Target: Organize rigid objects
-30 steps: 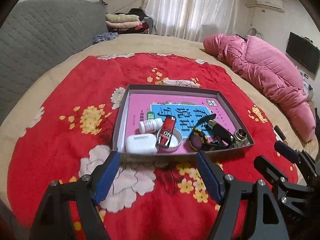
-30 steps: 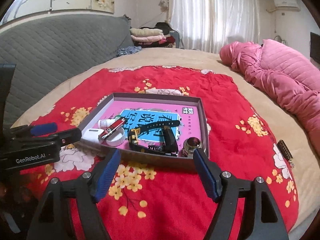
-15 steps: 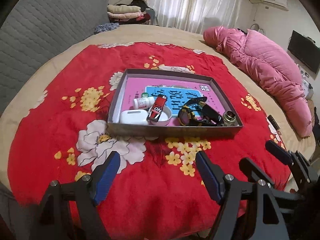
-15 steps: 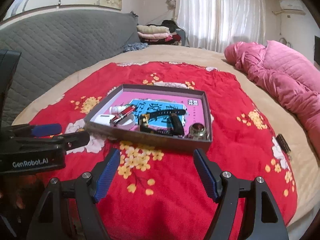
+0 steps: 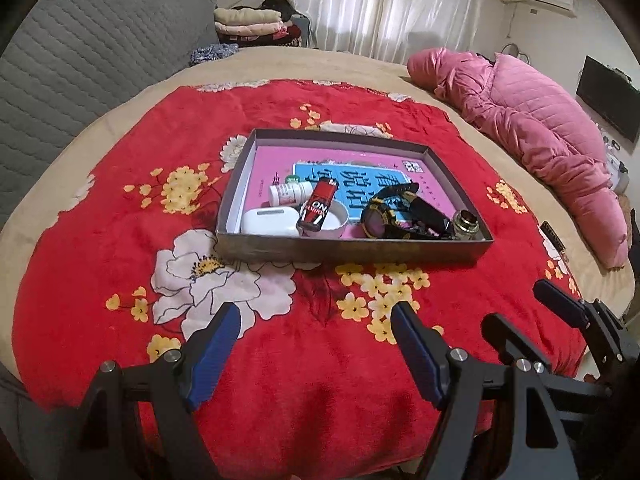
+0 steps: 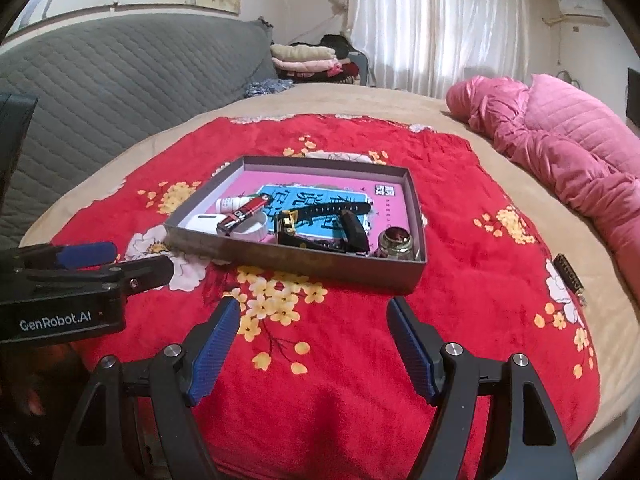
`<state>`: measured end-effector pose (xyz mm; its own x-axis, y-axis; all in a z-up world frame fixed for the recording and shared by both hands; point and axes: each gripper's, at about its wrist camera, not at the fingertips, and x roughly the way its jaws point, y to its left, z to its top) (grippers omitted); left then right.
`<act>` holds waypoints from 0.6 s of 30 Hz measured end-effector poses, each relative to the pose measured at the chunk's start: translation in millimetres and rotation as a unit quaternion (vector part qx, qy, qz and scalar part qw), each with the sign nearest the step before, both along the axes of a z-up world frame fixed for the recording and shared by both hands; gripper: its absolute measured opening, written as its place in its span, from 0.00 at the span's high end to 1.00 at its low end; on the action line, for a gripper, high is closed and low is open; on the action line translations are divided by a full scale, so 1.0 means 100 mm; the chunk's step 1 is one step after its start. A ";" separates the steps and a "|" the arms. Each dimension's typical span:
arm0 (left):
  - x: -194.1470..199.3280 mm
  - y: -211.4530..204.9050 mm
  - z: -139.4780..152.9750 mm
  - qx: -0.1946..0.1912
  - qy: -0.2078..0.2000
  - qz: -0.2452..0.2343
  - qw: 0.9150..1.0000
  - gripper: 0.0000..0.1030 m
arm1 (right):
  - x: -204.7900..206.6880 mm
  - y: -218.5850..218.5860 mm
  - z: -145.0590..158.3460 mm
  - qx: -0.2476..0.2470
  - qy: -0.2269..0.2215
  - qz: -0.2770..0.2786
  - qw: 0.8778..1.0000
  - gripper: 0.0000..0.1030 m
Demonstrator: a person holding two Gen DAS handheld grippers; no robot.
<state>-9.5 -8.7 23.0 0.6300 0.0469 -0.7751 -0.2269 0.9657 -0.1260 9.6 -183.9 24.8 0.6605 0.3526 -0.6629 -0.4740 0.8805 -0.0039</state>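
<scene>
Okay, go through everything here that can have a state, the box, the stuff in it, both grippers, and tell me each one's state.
Box: open, no lid, resting on the red blanket.
White case: closed, lying flat in the box.
White bottle: capped, lying on its side.
Red tube: tilted, leaning on the white ring.
Watch: strap unbuckled.
Left gripper: open, empty.
Right gripper: open, empty.

Each tool, left (image 5: 316, 334) and right (image 6: 314, 328), is a matte black frame with silver screws and ribbed blue finger pads (image 6: 212, 346) (the left's body reads "GenRobot.AI" in white).
</scene>
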 end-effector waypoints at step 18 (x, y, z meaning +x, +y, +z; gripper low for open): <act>-0.01 0.06 -0.12 0.005 -0.001 0.004 1.000 0.25 | 0.09 0.01 -0.13 -0.008 0.020 -0.007 1.000 0.25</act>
